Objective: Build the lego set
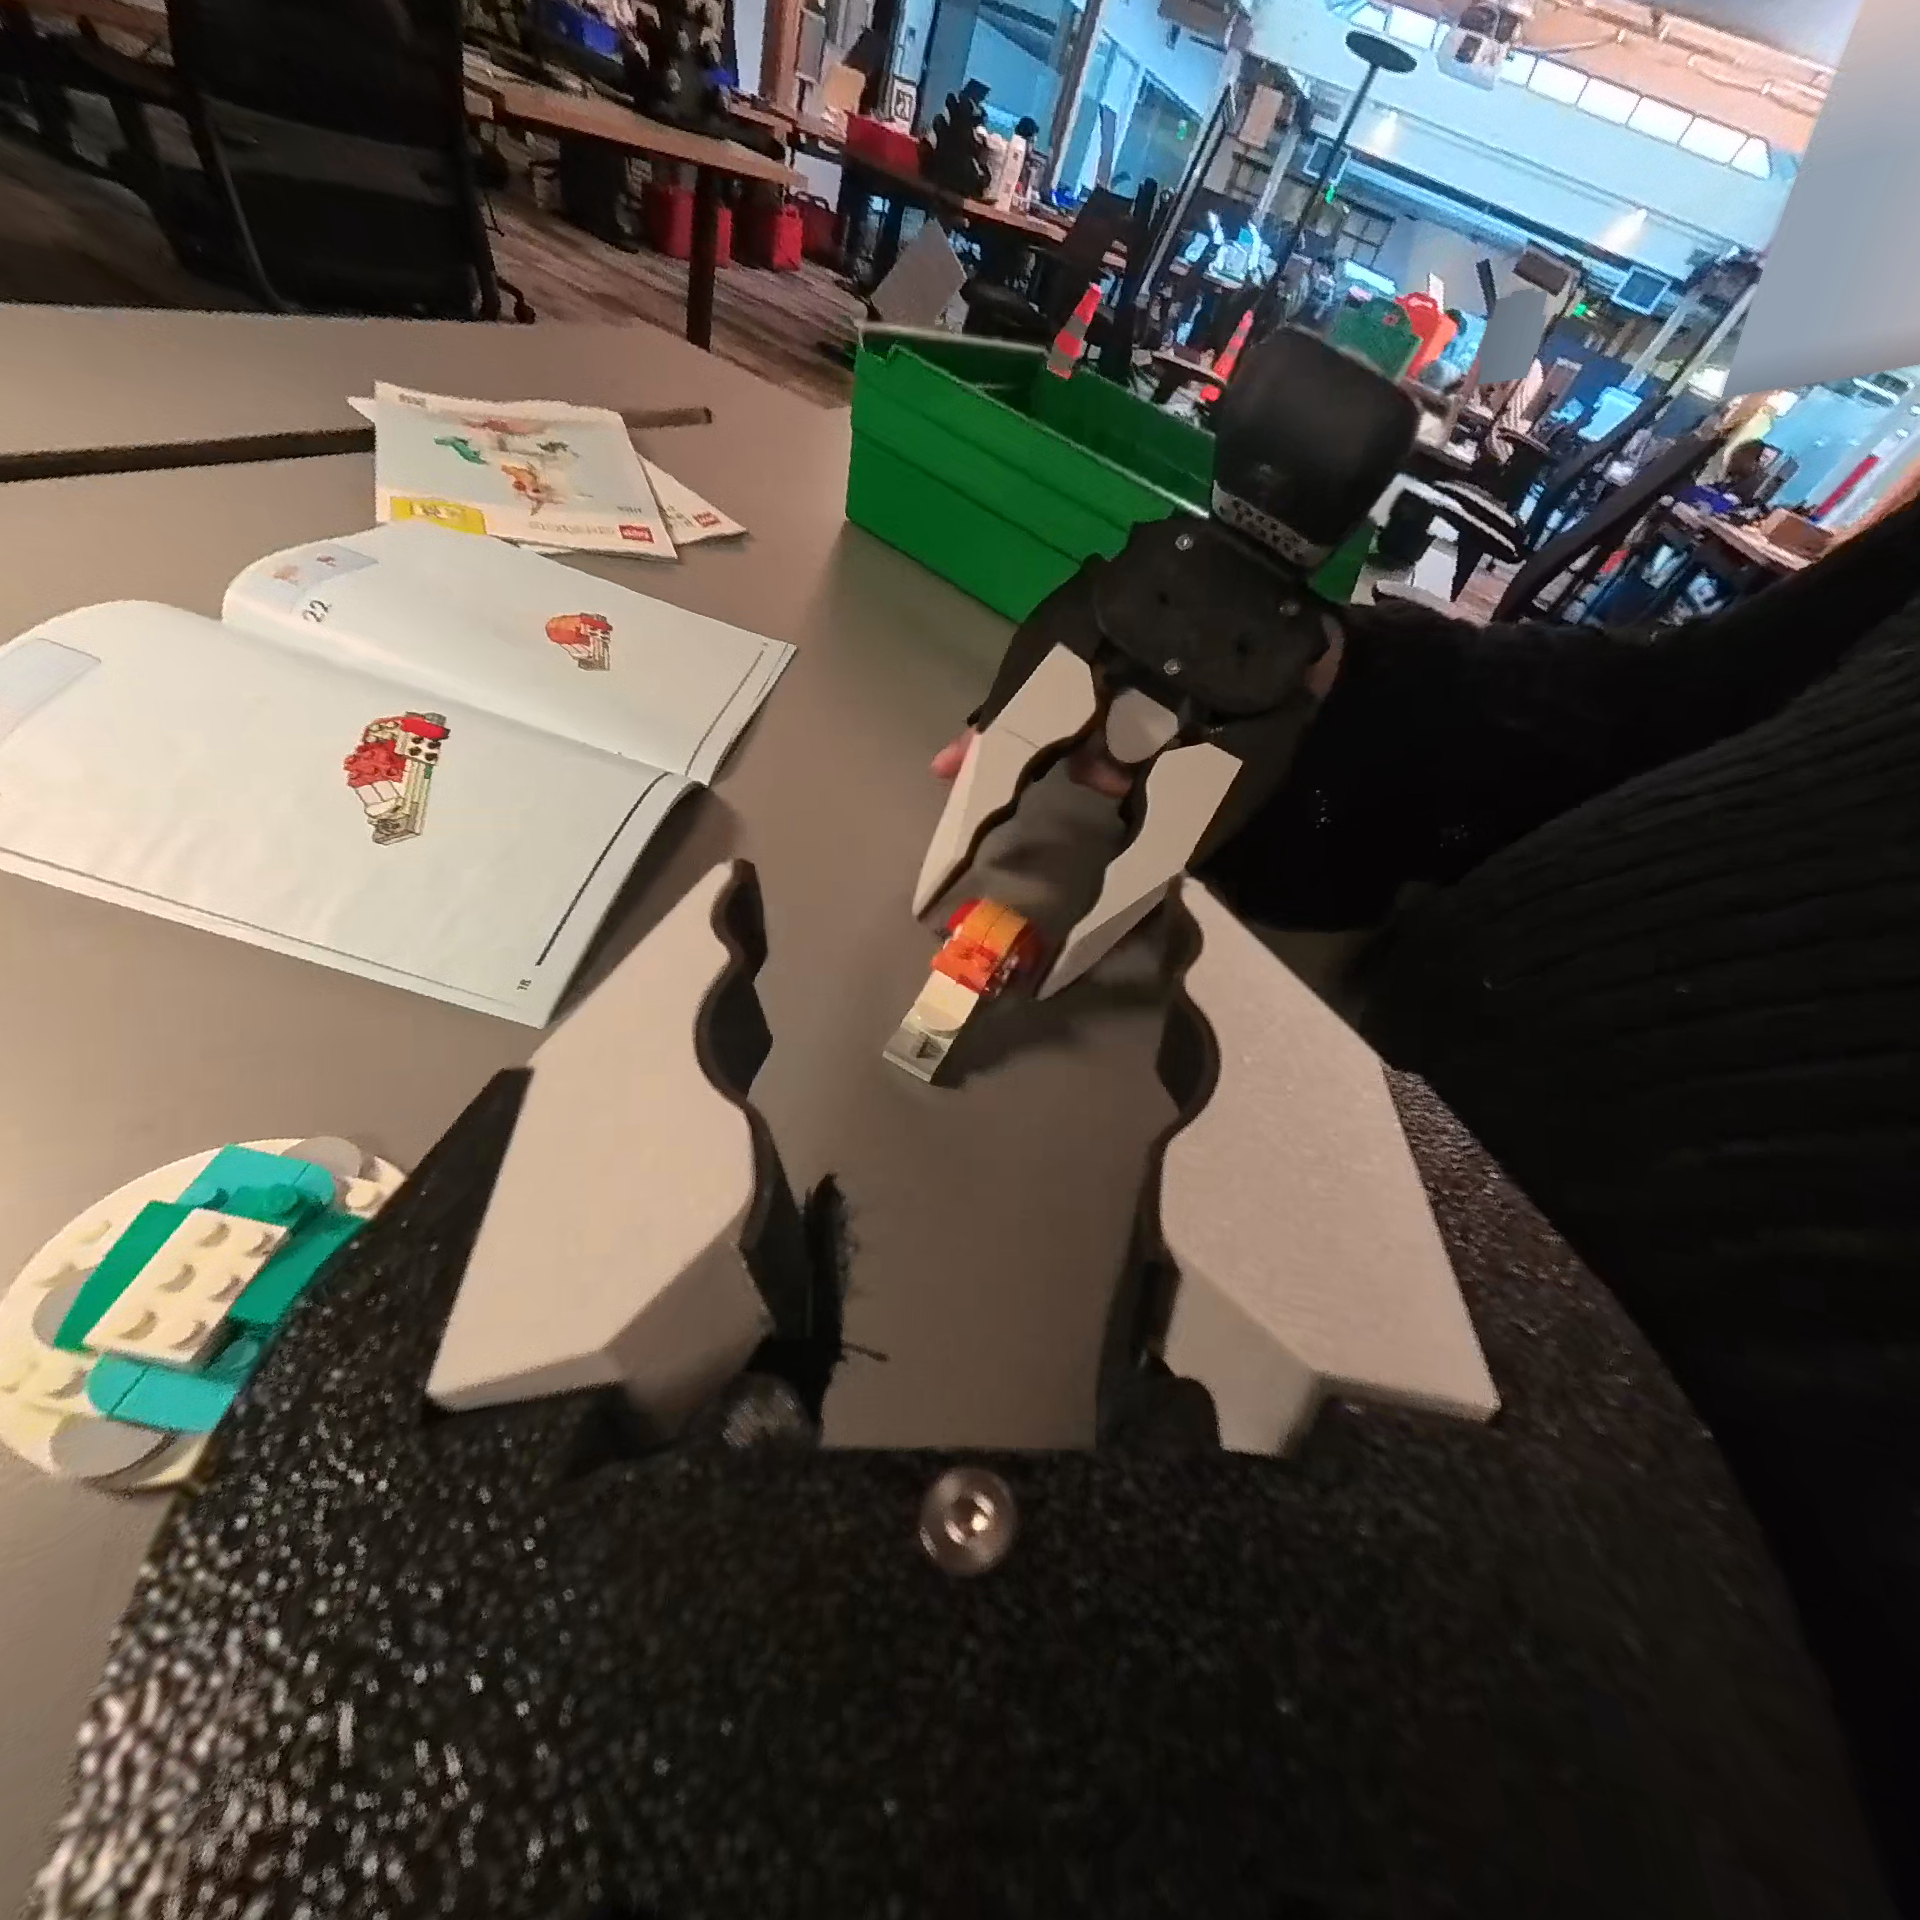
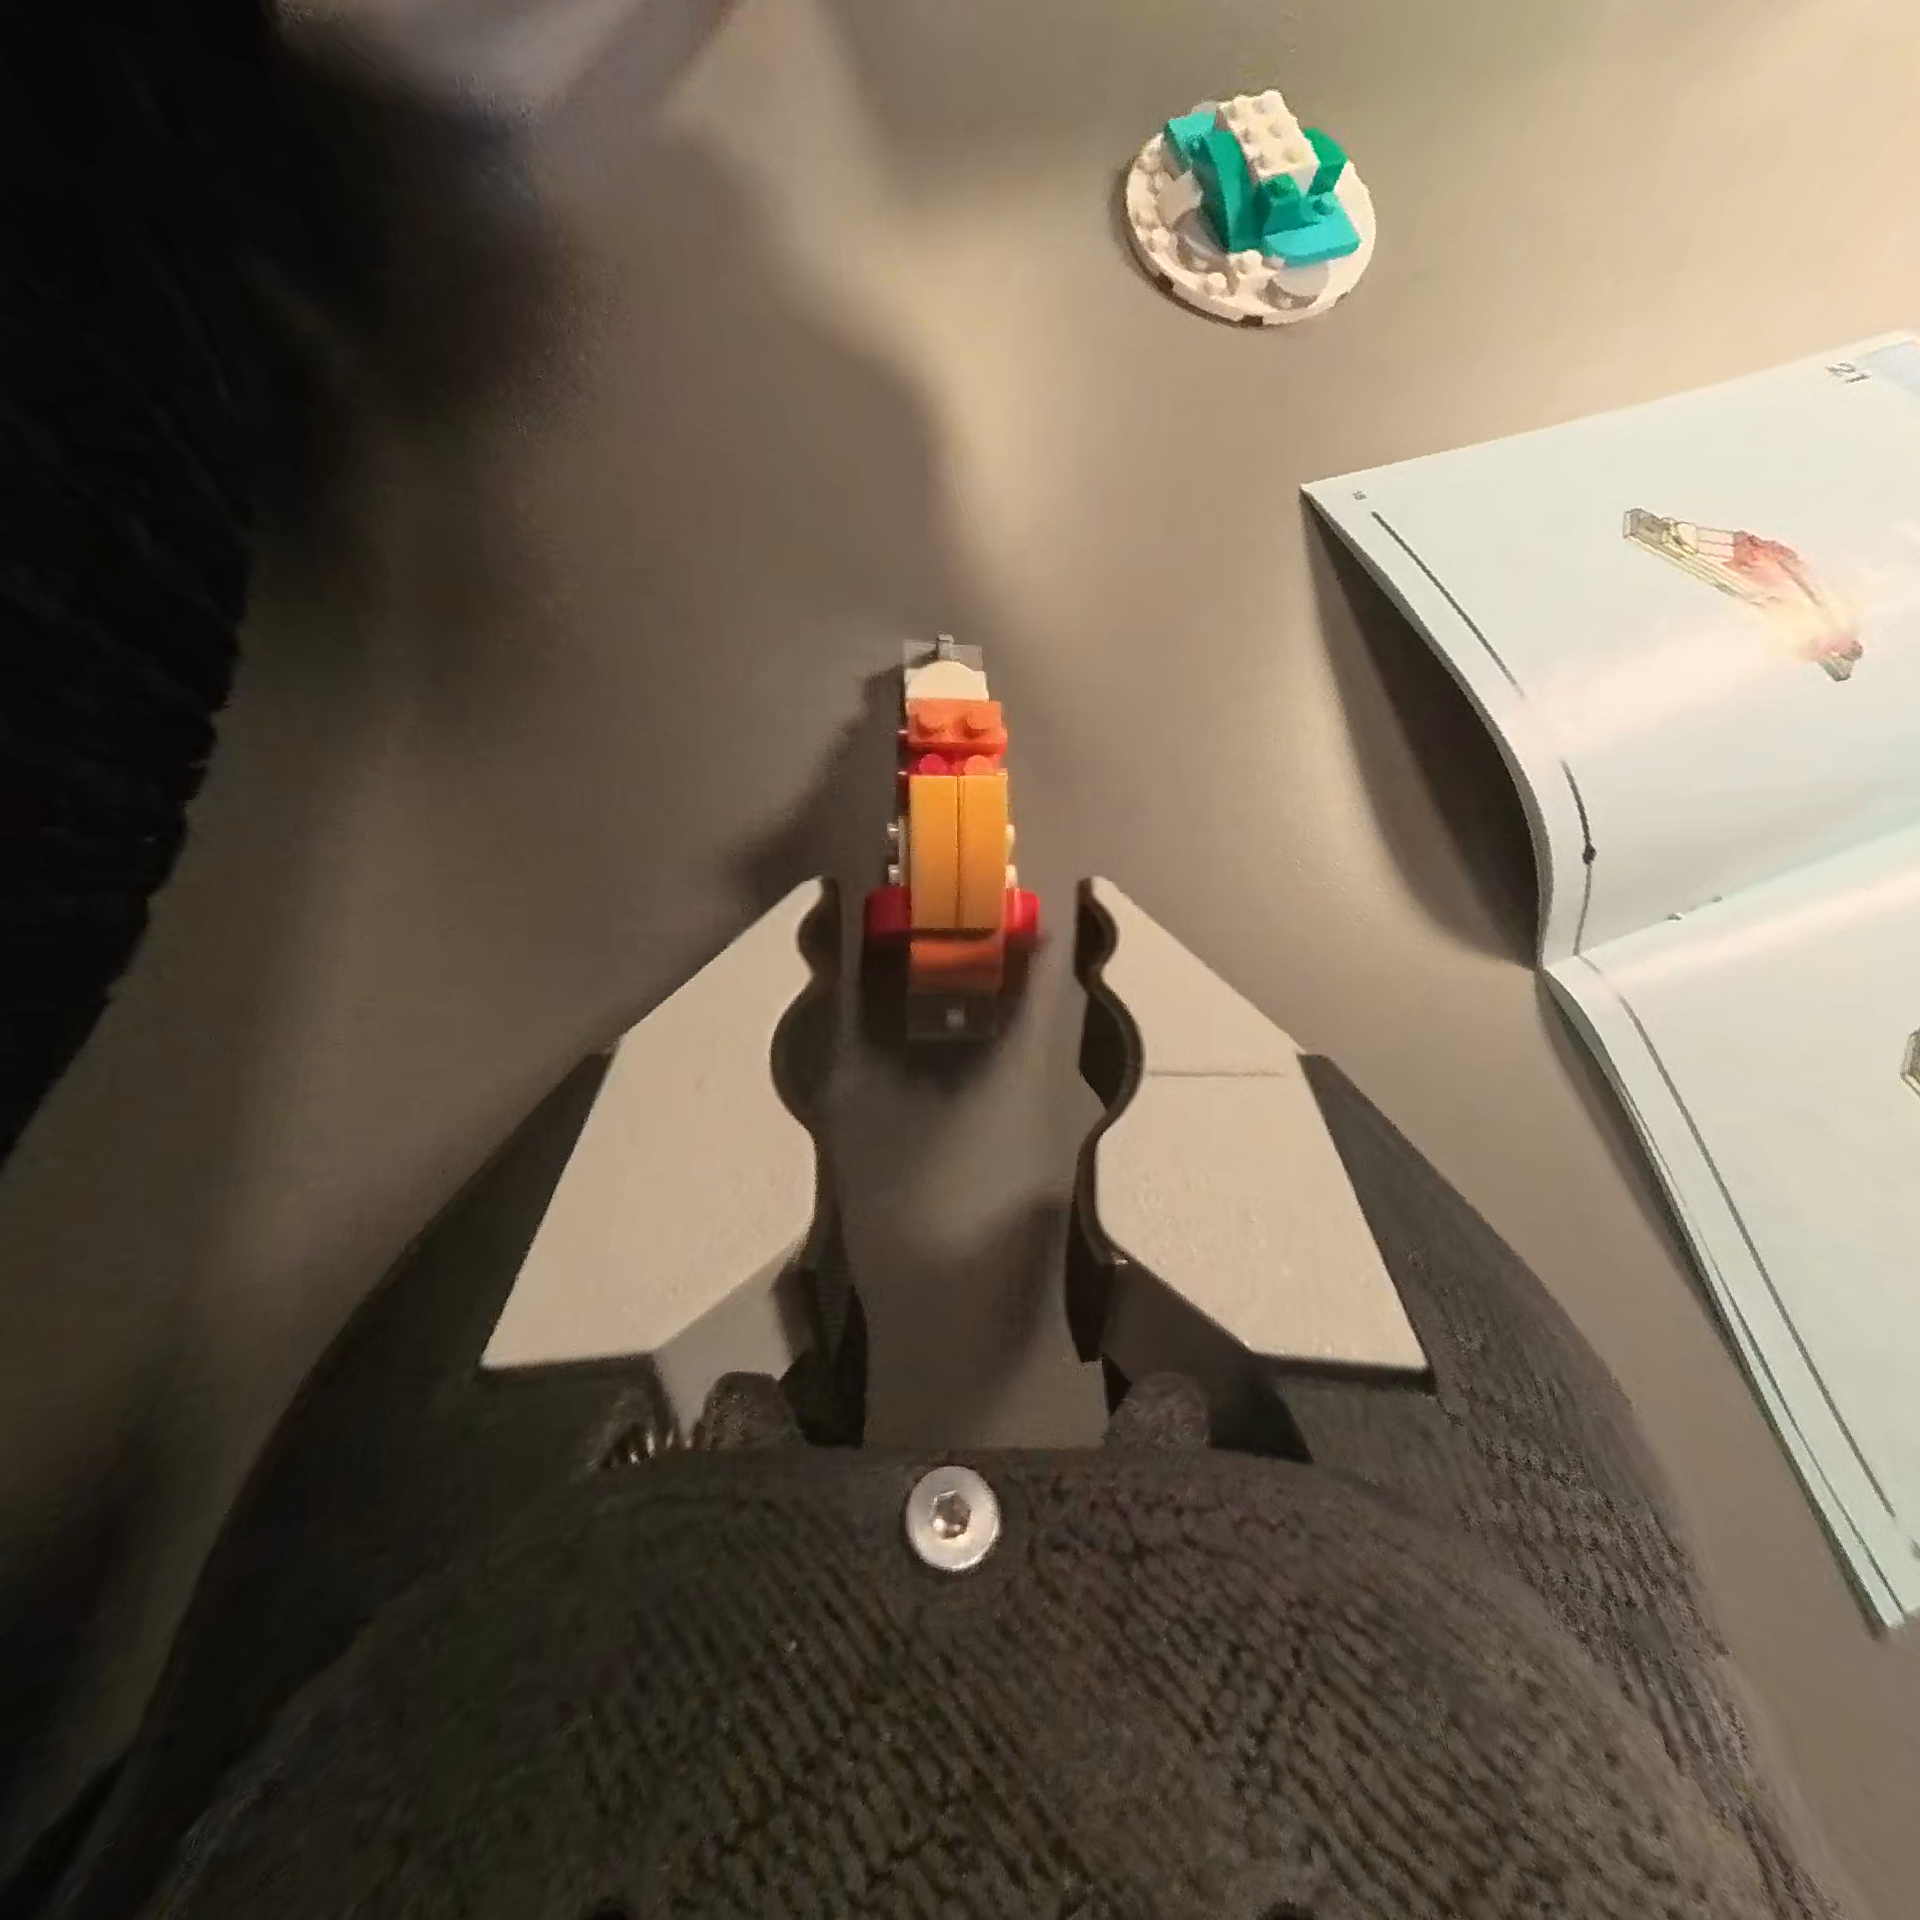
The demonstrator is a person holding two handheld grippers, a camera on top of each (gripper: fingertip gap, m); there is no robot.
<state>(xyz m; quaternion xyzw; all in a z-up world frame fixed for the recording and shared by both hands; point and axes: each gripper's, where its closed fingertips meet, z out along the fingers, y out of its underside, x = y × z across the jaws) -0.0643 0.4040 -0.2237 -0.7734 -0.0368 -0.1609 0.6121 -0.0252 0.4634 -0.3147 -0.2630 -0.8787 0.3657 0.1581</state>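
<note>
A small orange, yellow, red and white lego model [image 1: 951,997] lies on the grey table [image 1: 883,644]. In the right wrist view the model [image 2: 956,821] points away from me. My right gripper [image 2: 956,888] is open, its jaws on either side of the model's near end with a small gap on each side. It also shows in the left wrist view [image 1: 995,945], tips down on the table around the model. My left gripper [image 1: 964,883] is open and empty, just short of the model. A teal and white lego build on a round white plate [image 1: 177,1309] sits to its left, and also shows in the right wrist view [image 2: 1252,218].
An open instruction booklet [image 1: 364,748] lies left of the model, and also shows in the right wrist view [image 2: 1714,831]. More booklets [image 1: 520,468] lie behind it. A green bin [image 1: 997,468] stands at the table's far edge. A black sleeve [image 1: 1558,831] fills the right side. Some 12 cm of space lies between my two pairs of fingers.
</note>
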